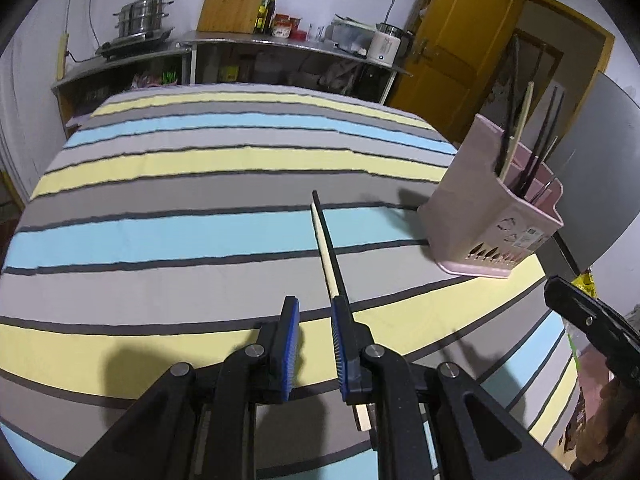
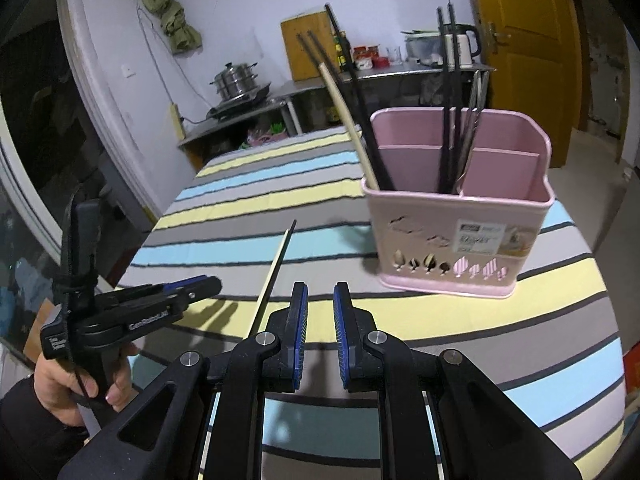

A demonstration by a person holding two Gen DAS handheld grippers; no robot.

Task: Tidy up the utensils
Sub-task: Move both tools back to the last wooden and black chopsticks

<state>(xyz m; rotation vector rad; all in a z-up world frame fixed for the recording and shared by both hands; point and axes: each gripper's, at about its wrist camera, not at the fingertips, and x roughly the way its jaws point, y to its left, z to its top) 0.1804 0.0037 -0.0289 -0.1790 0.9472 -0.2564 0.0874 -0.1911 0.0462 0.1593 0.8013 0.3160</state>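
Note:
A pink utensil holder (image 1: pixel 492 220) (image 2: pixel 460 236) stands on the striped tablecloth (image 1: pixel 200 200) and holds several black chopsticks and one pale one (image 2: pixel 348 116). Two chopsticks, one pale and one black (image 1: pixel 326 240), lie side by side on the cloth. My left gripper (image 1: pixel 314 344) is open just above them; its right finger covers their near end. In the right wrist view the left gripper (image 2: pixel 208 284) hovers beside these chopsticks (image 2: pixel 276 264). My right gripper (image 2: pixel 320 332) is open and empty, low over the cloth in front of the holder.
A metal counter (image 1: pixel 280 44) at the back carries a steamer pot (image 1: pixel 140 16), a wooden cutting board, bottles and a kettle. A yellow door (image 1: pixel 460 32) is at the right. The table's edge drops off at left and right.

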